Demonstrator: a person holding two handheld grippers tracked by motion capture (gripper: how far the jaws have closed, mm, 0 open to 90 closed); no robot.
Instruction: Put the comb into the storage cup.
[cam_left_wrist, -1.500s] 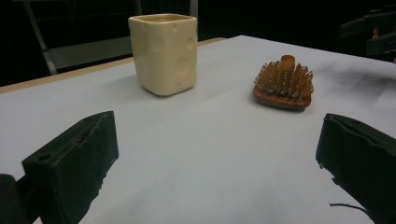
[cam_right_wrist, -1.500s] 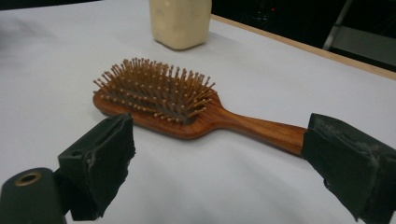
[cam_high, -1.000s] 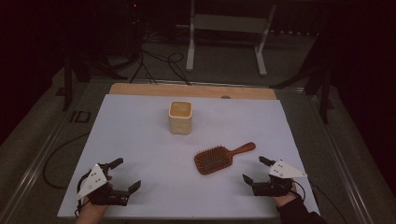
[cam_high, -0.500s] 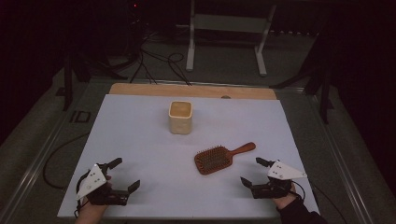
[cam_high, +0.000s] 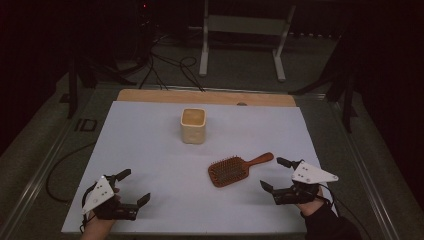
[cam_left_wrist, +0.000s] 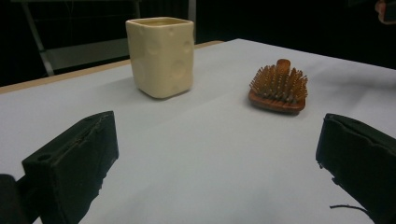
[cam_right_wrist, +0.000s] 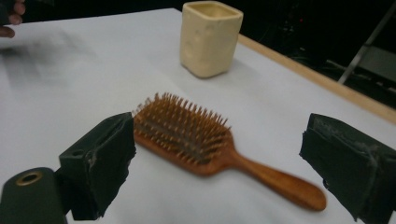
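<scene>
My right gripper (cam_high: 275, 175) has slid a little toward the brush (cam_high: 236, 170) over the last second — its jaws spread wide, holding nothing. In the right gripper view the brush (cam_right_wrist: 210, 142) lies bristles-up between the jaws but farther out, handle toward the right jaw, not yet touched. It sits flat on the table (cam_high: 150, 150), right of centre, with the cup (cam_high: 193, 125) standing well apart behind it. My left gripper (cam_high: 134, 187) has stayed put near the front left corner, jaws equally wide and empty. I read this as the start of a reach for the brush — the approach is lined up, but the handle is low, so I'd need to drop before closing.
</scene>
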